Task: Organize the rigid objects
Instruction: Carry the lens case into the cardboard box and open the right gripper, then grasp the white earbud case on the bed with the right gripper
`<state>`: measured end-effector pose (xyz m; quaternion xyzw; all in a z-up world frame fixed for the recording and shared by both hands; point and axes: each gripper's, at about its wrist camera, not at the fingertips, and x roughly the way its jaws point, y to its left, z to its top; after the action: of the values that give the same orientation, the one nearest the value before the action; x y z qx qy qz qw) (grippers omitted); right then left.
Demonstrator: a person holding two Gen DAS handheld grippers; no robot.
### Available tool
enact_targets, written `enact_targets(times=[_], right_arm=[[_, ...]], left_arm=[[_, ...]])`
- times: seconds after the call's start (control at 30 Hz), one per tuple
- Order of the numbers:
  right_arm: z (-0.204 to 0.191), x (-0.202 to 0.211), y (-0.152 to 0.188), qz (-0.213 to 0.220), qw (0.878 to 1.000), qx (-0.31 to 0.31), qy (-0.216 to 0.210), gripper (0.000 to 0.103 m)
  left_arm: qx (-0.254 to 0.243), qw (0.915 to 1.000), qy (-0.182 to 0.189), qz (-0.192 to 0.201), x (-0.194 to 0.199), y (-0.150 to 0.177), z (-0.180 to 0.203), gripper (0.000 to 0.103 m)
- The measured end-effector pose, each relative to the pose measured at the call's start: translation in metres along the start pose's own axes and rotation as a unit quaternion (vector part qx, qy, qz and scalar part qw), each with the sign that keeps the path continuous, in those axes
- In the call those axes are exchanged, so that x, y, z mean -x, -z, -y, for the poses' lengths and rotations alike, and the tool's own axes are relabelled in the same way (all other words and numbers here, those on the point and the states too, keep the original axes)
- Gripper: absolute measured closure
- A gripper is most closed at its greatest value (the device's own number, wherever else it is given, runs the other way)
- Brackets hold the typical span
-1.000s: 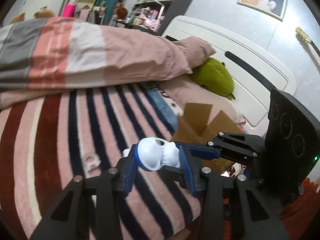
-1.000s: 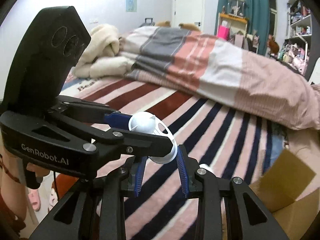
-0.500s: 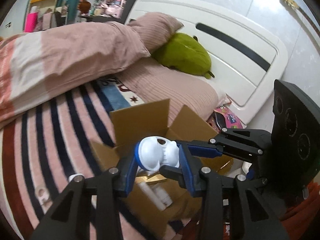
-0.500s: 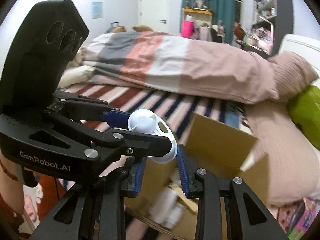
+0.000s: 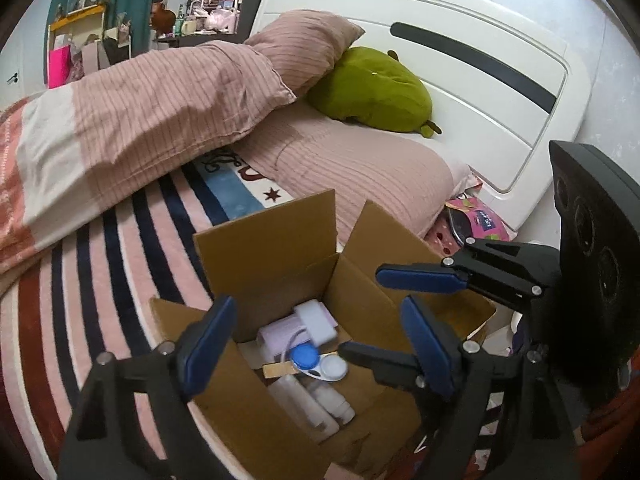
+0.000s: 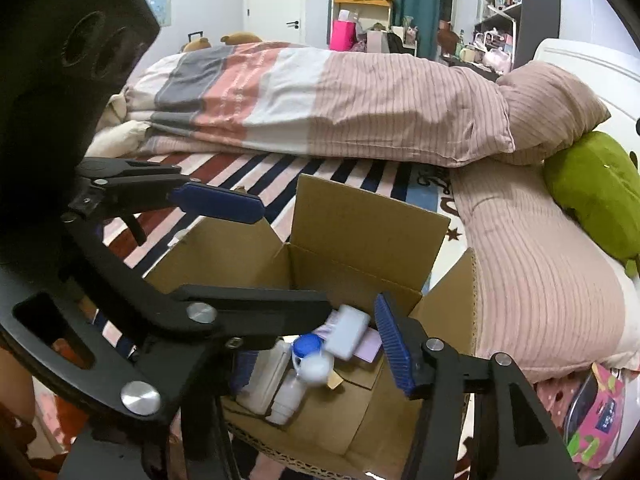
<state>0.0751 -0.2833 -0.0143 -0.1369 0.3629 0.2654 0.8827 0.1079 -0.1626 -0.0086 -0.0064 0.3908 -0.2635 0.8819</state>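
An open cardboard box (image 5: 264, 248) (image 6: 368, 224) sits on the striped bedspread, holding white bottles (image 5: 320, 404), a white block (image 5: 316, 320) and a lilac packet. A white-and-blue twin-cup case (image 5: 320, 364) (image 6: 314, 360) lies on top of them, slightly blurred in the right wrist view. My left gripper (image 5: 318, 344) hovers over the box with its jaws opening and nothing between them. My right gripper (image 6: 318, 356) hangs beside it over the same box, jaws also opening and empty; its left pad is hidden behind the left gripper's finger (image 6: 256, 308).
A rolled pink striped duvet (image 5: 152, 92) lies behind the box, with a pink pillow (image 5: 360, 172) and a green plush cushion (image 5: 372, 88) against the white headboard (image 5: 460, 64). A colourful bag (image 5: 476, 220) is wedged beside the bed. Shelves and a door stand far off.
Both grippers swung together from over the striped bedspread to above the box. Their jaws parted and let go of the white-and-blue case, which now lies inside the box.
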Motion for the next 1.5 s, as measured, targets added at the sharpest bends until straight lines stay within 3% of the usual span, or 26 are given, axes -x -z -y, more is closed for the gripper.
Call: enact_targets(times=[0.33,0.57,0.73,0.97,1.07,1.17,1.33,1.37,1.43,1.5], right_arm=[[-0.036,0.005,-0.012,0.000,1.000,0.014,-0.008,0.052],[-0.105,-0.008,-0.043,0.017,0.997,0.046,-0.064,0.052],[-0.160,-0.043,-0.052,-0.005,0.992,0.068,-0.108,0.052],[-0.198,-0.118,-0.037,-0.077,0.990,0.067,-0.098,0.052],[-0.190,-0.155,-0.025,-0.103,0.993,0.041,-0.048,0.052],[-0.169,-0.193,-0.017,-0.129,0.992,0.000,0.002,0.041],[-0.143,-0.231,-0.011,-0.139,0.989,-0.043,0.025,0.041],[-0.142,-0.234,-0.011,-0.133,0.990,-0.044,0.020,0.041],[-0.145,-0.236,-0.012,-0.114,0.993,-0.024,0.027,0.059],[-0.149,-0.237,-0.013,-0.112,0.993,-0.013,0.026,0.061]], left_arm=[[0.027,0.9986,-0.024,0.040,0.053,0.024,-0.036,0.021],[0.078,0.9880,-0.110,0.076,0.118,0.064,-0.108,0.020],[0.120,0.9729,-0.182,0.077,0.139,0.101,-0.158,0.020],[0.165,0.9704,-0.170,0.049,0.121,0.150,-0.206,0.020],[0.182,0.9707,-0.153,0.036,0.107,0.166,-0.218,0.020],[0.189,0.9705,-0.148,0.026,0.099,0.176,-0.224,0.020],[0.202,0.9689,-0.142,0.018,0.091,0.184,-0.232,0.020],[0.204,0.9687,-0.141,0.017,0.090,0.184,-0.233,0.020],[0.206,0.9685,-0.139,0.017,0.088,0.184,-0.234,0.020],[0.205,0.9688,-0.139,0.017,0.089,0.183,-0.233,0.020]])
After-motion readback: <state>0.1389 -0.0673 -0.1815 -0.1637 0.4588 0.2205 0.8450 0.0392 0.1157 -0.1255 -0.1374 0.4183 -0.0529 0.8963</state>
